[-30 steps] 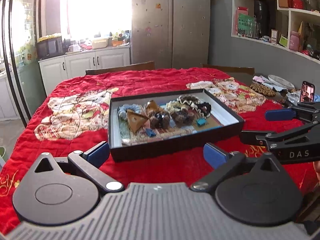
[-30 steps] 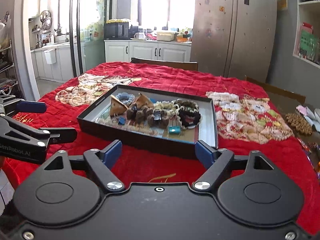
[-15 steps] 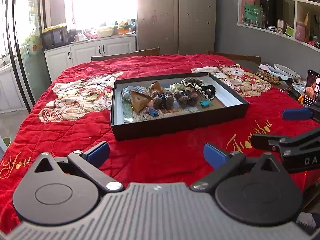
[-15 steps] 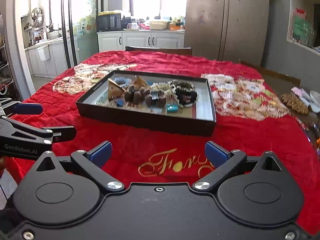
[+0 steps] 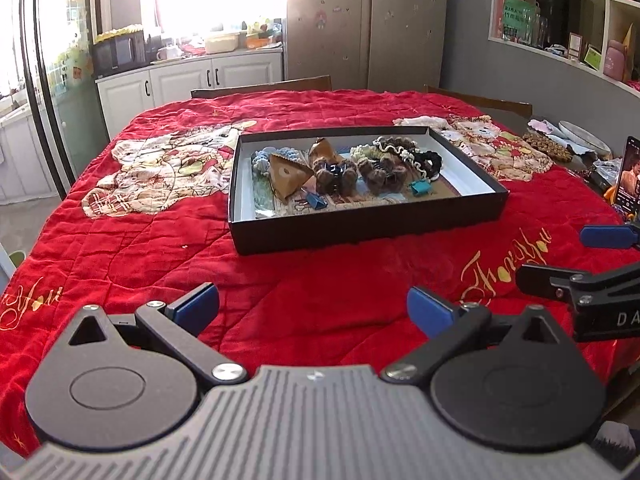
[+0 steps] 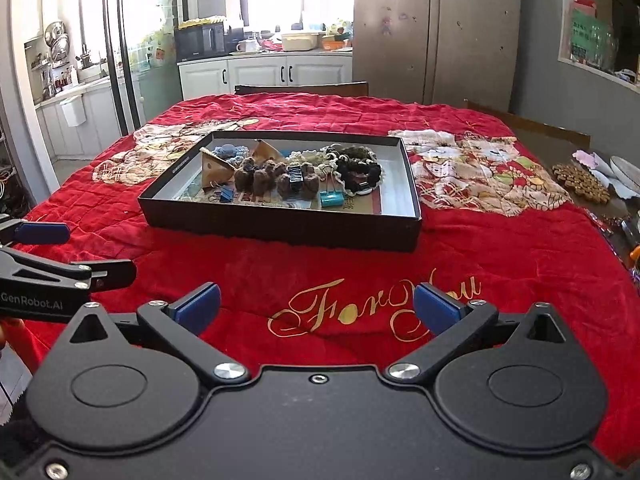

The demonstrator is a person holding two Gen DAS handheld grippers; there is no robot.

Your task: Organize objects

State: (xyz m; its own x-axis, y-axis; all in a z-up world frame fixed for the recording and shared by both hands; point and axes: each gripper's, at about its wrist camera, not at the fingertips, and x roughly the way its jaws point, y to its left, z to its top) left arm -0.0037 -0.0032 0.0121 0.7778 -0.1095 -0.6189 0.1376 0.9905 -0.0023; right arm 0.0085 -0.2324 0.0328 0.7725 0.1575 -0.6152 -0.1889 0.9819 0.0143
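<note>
A shallow black box (image 5: 360, 232) sits mid-table on the red quilt (image 5: 140, 248). It holds a brown triangular pouch (image 5: 290, 178), furry brown hair clips (image 5: 340, 176), a black scrunchie (image 5: 428, 160), a blue binder clip (image 5: 316, 201) and a teal one (image 5: 420, 189). My left gripper (image 5: 312, 308) is open and empty, well short of the box. In the right wrist view the box (image 6: 280, 228) lies ahead of my right gripper (image 6: 316, 306), whose jaws are opening with nothing between them. Each gripper shows at the edge of the other's view.
A phone (image 5: 630, 178) stands lit at the table's right edge, near a plate (image 5: 584, 136) and a brown beaded mat (image 5: 548, 146). Chair backs (image 5: 260, 86) stand behind the table. Kitchen cabinets, a fridge and wall shelves ring the room.
Both grippers have drawn back from the box, which now sits farther ahead with more quilt showing before it. The right gripper's jaws have spread wider.
</note>
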